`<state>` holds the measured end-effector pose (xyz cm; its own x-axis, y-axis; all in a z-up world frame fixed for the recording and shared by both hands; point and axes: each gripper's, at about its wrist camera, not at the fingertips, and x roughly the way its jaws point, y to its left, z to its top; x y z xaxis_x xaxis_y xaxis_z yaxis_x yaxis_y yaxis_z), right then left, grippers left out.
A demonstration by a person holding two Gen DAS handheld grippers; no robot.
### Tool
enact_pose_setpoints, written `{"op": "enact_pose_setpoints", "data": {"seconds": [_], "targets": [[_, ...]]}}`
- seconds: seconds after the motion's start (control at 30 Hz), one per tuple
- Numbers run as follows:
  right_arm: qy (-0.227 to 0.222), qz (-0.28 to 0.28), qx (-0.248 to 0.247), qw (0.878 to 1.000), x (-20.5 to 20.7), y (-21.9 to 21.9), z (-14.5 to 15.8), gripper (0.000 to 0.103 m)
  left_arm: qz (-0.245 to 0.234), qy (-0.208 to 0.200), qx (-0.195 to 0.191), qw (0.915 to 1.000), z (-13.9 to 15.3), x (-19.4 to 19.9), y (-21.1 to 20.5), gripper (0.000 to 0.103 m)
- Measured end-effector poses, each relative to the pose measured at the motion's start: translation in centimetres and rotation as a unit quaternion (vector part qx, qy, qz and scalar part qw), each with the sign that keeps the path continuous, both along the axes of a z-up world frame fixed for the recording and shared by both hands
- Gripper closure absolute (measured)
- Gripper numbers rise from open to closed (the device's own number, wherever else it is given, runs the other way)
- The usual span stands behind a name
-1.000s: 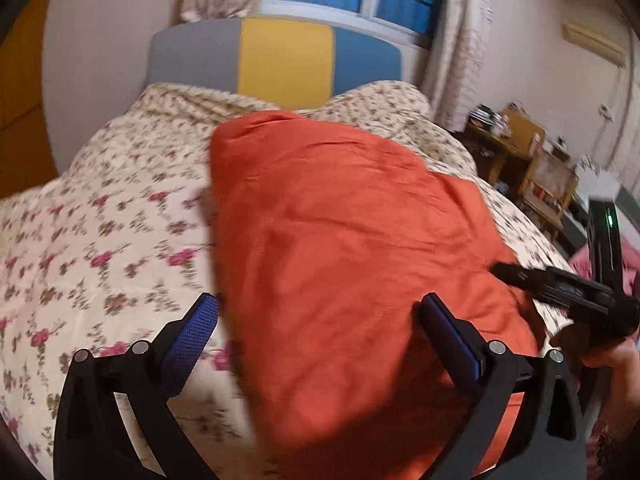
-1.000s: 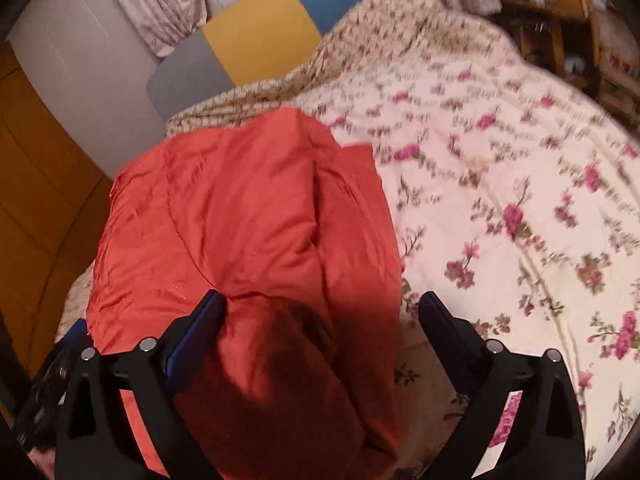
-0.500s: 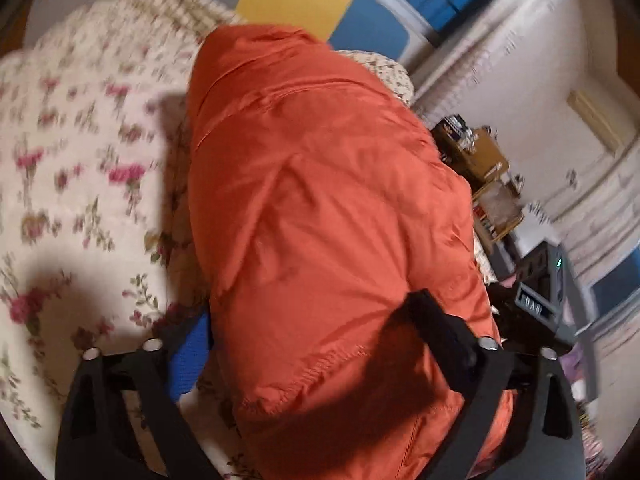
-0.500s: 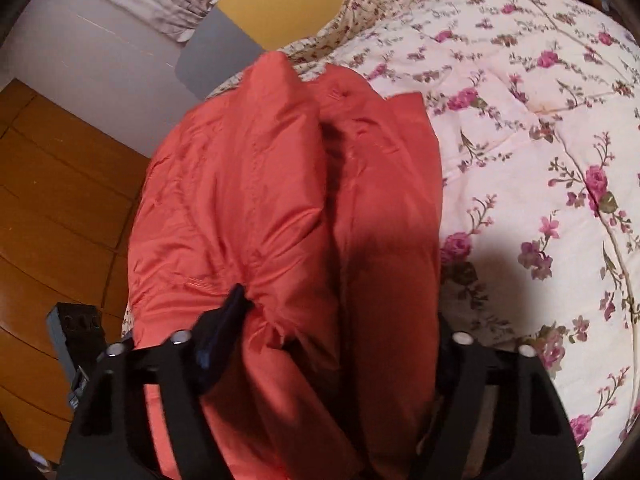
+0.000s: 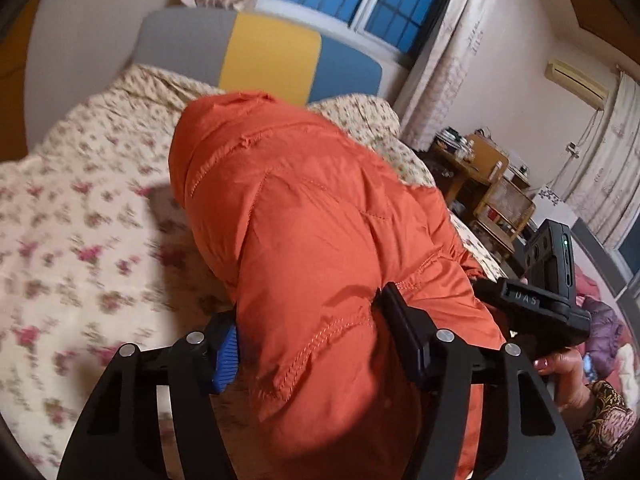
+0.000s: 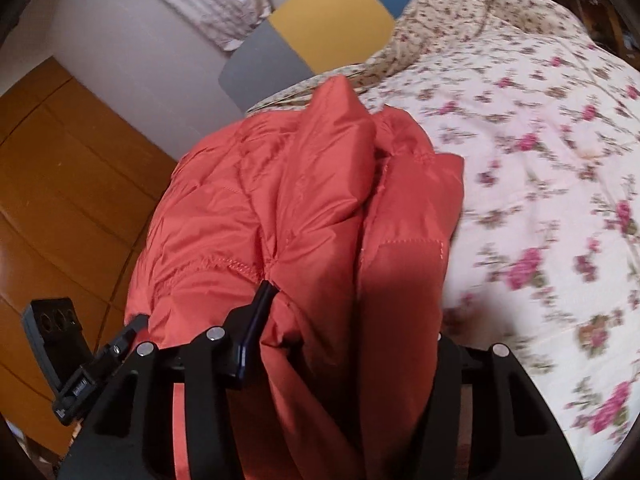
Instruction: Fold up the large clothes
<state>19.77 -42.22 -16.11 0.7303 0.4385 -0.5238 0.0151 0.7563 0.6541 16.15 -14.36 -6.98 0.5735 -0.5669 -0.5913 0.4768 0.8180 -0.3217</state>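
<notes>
- Orange padded jacket (image 5: 320,232): quilted, puffy, shell fabric with a sheen. It is judged light for its bulk, soft, springy and likely slippery; folds may spring open once released.
- Position: the jacket is bunched into a long roll-like heap on the flowered bed (image 5: 80,220), near end raised off the quilt by both tools, far end pointing at the headboard (image 5: 264,52).
- Left tongs (image 5: 308,340): clamped on the stitched hem of the near end; thick padding fills the space between the blue pads.
- Right tongs (image 6: 344,344): closed on several gathered layers of the same end, seen from the right wrist view; one finger is buried in cloth.
- Hold judged best at seams and hems, where stitching gives bite; smooth panels would probably slide out.
- Risk judged: inner layers slipping while outer shell is held.
- Desk (image 5: 476,168) with clutter stands beyond the bed.
</notes>
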Motion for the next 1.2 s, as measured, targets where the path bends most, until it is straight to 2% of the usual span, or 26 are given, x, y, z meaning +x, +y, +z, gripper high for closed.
{"op": "enact_pose_setpoints", "data": {"seconds": [0.13,0.4,0.57,0.67,0.73,0.8,0.9,0.97,1.0,1.07,1.17,1.2], "targets": [[-0.011,0.025,0.011,1.0,1.7,4.0,0.3,0.051,0.023,-0.008,0.003,0.9997,1.0,-0.1,3.0,0.039],[-0.034,0.095,-0.002,0.995,6.1,14.0,1.7,0.051,0.103,-0.027,-0.003,0.9943,1.8,-1.3,12.5,0.039],[-0.044,0.138,-0.041,0.989,8.5,21.5,2.1,0.051,0.155,-0.029,-0.007,0.9875,1.6,-1.6,18.5,0.039],[-0.046,0.152,-0.095,0.983,9.0,25.4,1.3,0.051,0.188,-0.006,-0.014,0.982,0.0,-1.3,22.5,0.039],[-0.049,0.146,-0.126,0.98,8.9,26.7,0.5,0.047,0.202,0.024,-0.046,0.9779,-1.9,-1.1,25.0,0.038],[-0.044,0.138,-0.129,0.981,8.7,27.1,-0.4,0.041,0.209,0.023,-0.058,0.976,-2.7,-1.8,25.6,0.034],[-0.035,0.127,-0.119,0.984,8.3,26.4,-1.7,0.039,0.219,-0.009,-0.031,0.9753,-2.7,-2.9,24.6,0.03],[-0.03,0.121,-0.116,0.985,8.2,25.8,-2.1,0.037,0.23,-0.019,-0.014,0.9729,-2.4,-3.3,24.3,0.023],[-0.027,0.117,-0.119,0.986,8.1,25.7,-2.2,0.036,0.239,-0.022,-0.002,0.9709,-2.3,-3.4,24.2,0.017],[-0.024,0.107,-0.126,0.986,8.0,25.2,-1.9,0.033,0.249,-0.024,0.009,0.9681,-2.1,-3.6,24.3,0.013],[-0.016,0.083,-0.142,0.986,6.9,24.9,-1.7,0.024,0.263,-0.021,0.018,0.9643,-1.8,-4.1,24.2,0.01],[-0.015,0.078,-0.145,0.986,6.3,24.8,-1.5,0.024,0.268,-0.021,0.02,0.9629,-1.5,-4.4,24.2,0.01]]}}
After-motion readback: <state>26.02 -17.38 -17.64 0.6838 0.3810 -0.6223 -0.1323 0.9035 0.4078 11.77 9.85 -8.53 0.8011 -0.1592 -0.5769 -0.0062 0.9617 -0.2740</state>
